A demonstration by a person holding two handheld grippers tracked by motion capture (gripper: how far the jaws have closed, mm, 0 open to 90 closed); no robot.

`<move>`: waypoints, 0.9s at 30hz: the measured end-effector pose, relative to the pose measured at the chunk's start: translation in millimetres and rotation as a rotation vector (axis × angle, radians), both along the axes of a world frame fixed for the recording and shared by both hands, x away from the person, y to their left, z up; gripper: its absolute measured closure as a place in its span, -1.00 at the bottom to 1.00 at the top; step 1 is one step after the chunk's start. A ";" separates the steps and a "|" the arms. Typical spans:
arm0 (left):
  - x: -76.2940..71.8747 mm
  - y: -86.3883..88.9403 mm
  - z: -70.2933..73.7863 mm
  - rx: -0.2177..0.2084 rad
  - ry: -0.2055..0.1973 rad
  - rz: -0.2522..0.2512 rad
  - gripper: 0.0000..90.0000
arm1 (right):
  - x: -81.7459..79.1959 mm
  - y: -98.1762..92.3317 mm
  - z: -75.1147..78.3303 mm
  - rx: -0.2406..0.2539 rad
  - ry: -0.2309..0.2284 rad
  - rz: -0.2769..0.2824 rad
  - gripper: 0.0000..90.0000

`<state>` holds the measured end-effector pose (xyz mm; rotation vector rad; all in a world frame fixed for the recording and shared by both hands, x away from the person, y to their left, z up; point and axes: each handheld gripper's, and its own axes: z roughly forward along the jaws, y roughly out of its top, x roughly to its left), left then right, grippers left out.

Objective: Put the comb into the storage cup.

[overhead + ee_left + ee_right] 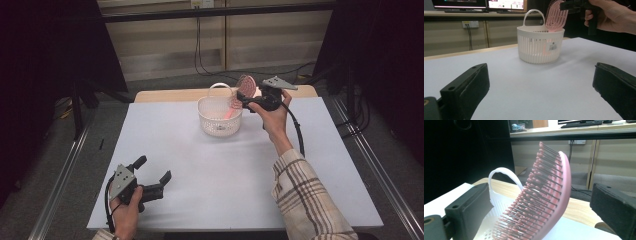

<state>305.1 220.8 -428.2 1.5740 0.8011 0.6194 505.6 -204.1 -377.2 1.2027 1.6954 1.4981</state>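
The pink hairbrush (244,90) stands handle-down in the white basket (218,123) at the far middle of the table (210,170), its bristled head leaning on the rim, so the placing looks all but done. The right claw (244,98) sits at the head with its jaws spread wide on either side, the pads clear of it, so what is left is likely only to draw that hand away. The left claw (151,167) rests wide and empty near the table's front edge.
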 end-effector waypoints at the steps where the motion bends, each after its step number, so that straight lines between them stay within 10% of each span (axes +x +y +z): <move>1: 0.1 0.0 0.0 0.000 0.000 0.001 -0.98 | -0.8 -0.7 0.6 -0.001 -0.005 0.000 -0.94; 27: -0.6 3.2 -0.6 -0.019 0.003 0.015 -0.98 | -16.6 -14.4 9.5 -0.013 -0.051 -0.010 -0.98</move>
